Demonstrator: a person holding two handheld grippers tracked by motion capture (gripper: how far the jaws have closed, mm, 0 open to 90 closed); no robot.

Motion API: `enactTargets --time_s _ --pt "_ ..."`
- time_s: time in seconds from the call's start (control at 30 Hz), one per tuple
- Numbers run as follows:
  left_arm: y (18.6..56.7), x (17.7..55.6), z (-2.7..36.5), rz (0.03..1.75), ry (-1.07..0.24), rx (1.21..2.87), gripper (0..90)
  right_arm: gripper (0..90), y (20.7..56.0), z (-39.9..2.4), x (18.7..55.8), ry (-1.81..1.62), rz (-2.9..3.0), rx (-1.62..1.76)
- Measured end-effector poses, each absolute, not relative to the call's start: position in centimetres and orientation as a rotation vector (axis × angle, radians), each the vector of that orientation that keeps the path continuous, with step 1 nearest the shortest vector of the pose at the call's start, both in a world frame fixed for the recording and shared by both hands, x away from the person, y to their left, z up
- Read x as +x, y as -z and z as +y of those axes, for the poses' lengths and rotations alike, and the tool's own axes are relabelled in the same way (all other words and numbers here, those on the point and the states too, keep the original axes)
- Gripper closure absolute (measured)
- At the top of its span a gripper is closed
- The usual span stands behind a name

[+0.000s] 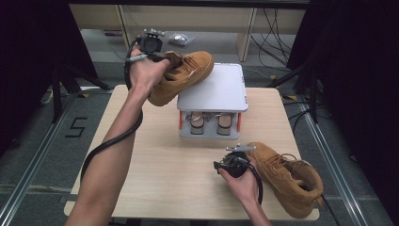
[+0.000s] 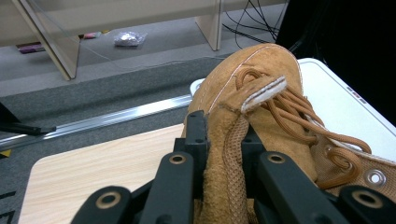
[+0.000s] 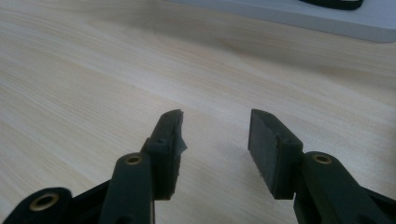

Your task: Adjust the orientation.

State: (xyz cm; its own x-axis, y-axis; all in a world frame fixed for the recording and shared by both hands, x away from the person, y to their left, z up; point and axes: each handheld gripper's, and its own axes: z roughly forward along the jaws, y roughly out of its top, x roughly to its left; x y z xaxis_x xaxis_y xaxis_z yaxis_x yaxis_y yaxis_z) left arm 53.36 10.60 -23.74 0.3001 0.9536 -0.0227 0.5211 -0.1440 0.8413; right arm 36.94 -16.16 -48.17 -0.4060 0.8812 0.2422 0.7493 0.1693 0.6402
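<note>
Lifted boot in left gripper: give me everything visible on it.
The lifted boot is a tan suede-looking ankle boot with matching brown laces, metal eyelets, pale stitching and a white-edged tongue. The left gripper is shut on its collar at the heel, a black finger on either side of the rim. The boot hangs tilted, toe toward the white shoe rack, above the wooden table and over the rack's left edge.

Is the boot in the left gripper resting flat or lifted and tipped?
Lifted and tipped. The left gripper clamps the boot at its heel collar; in the high view its toe angles up over the white rack.
</note>
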Motion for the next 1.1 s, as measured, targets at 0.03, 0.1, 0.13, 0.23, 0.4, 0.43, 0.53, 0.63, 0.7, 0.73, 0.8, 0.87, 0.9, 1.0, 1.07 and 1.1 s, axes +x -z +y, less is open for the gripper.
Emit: enactTargets --time_s 0.03,0.1,0.13,0.23,0.4,0.43,0.53,0.63,0.7,0.73,0.8,0.87,0.9,1.0,1.07,1.1 --pt "23.7 53.4 10.5 1.326 -0.700 1.796 80.3 55.2 48.3 -16.3 37.1 -1.061 2.261 1.547" --pt "23.6 53.4 10.2 1.325 -0.697 1.796 80.3 55.2 48.4 -16.4 37.2 -1.062 2.266 1.532" --pt "23.5 53.4 10.2 1.322 -0.699 1.799 80.2 55.2 48.4 -16.4 37.2 -1.063 2.266 1.533" --pt "23.4 53.4 9.8 1.317 -0.691 1.796 80.2 55.2 48.1 -16.3 37.0 -1.033 2.259 1.576" --pt "23.5 53.5 9.2 1.308 -0.679 1.801 80.1 55.2 48.2 -16.3 37.0 -1.036 2.266 1.570" --pt "23.5 53.5 9.1 1.308 -0.677 1.805 80.1 55.3 48.3 -16.3 37.0 -1.048 2.263 1.553" --pt "23.7 53.6 8.6 1.301 -0.667 1.805 80.0 55.2 48.4 -16.3 37.1 -1.033 2.277 1.549" --pt "23.6 53.7 8.0 1.293 -0.660 1.817 79.9 55.2 48.4 -16.2 37.0 -1.036 2.279 1.570" --pt "23.6 53.8 7.8 1.292 -0.659 1.816 79.8 55.2 48.3 -16.2 36.9 -1.034 2.270 1.594" --pt "23.5 53.8 7.7 1.290 -0.655 1.824 79.9 55.2 48.3 -16.3 37.0 -1.021 2.271 1.567" --pt "23.5 53.8 7.5 1.292 -0.647 1.825 79.8 55.3 48.3 -16.3 36.9 -1.026 2.270 1.581" --pt "23.5 53.9 7.3 1.287 -0.642 1.822 79.8 55.2 48.4 -16.2 36.9 -1.043 2.259 1.593" --pt "23.5 53.9 7.2 1.286 -0.643 1.825 79.8 55.2 48.5 -16.4 37.0 -1.044 2.264 1.568" --pt "23.5 53.9 6.8 1.282 -0.640 1.831 79.7 55.2 48.5 -16.5 37.0 -1.044 2.263 1.560" --pt "23.5 53.9 6.6 1.281 -0.626 1.827 79.7 55.2 48.5 -16.6 37.0 -1.037 2.274 1.557" --pt "23.5 53.9 6.4 1.278 -0.622 1.830 79.7 55.2 48.4 -16.5 36.9 -1.035 2.267 1.580"
